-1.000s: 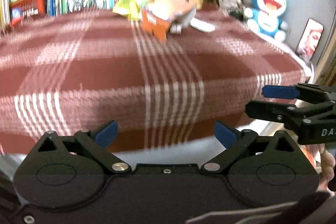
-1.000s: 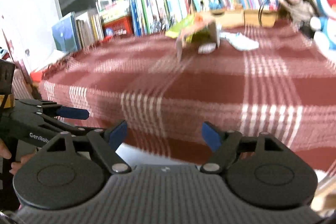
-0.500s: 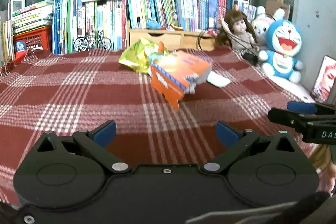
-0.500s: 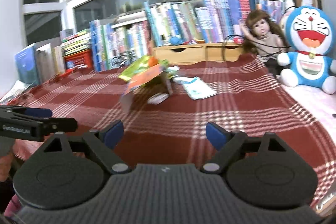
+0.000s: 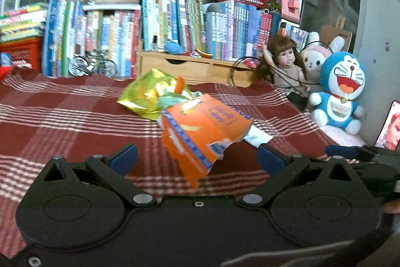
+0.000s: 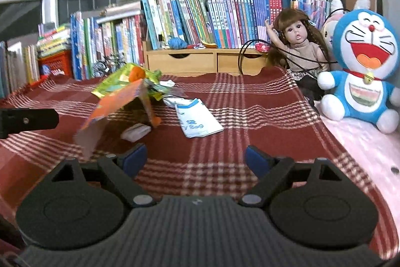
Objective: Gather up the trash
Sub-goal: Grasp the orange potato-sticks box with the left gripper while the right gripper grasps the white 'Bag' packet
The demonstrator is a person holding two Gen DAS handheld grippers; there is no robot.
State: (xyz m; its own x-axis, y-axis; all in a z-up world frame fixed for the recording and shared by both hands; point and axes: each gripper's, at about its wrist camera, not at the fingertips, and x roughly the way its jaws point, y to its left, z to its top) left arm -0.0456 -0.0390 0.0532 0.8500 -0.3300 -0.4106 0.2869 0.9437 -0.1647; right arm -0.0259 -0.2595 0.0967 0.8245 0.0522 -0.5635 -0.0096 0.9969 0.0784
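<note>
The torn orange carton point(image 5: 205, 131) lies crumpled on the red plaid cloth point(image 5: 62, 121) that covers the bench, and everything else is placed from it. Behind it, touching, sits a crinkled yellow-green foil wrapper point(image 5: 147, 94); just beside it on the doll's side lies a flat white-and-blue paper bag point(image 6: 197, 118), and a small white scrap point(image 6: 136, 132) rests at its near edge. The left gripper point(image 5: 197, 158) hangs just short of the carton, jaws wide with nothing between them. The right gripper point(image 6: 195, 159) sits nearer the paper bag — jaws also wide and empty. Beyond the carton stand a row of books point(image 5: 175, 24), a doll point(image 6: 298, 41) and a blue plush cat point(image 6: 362, 66).
</note>
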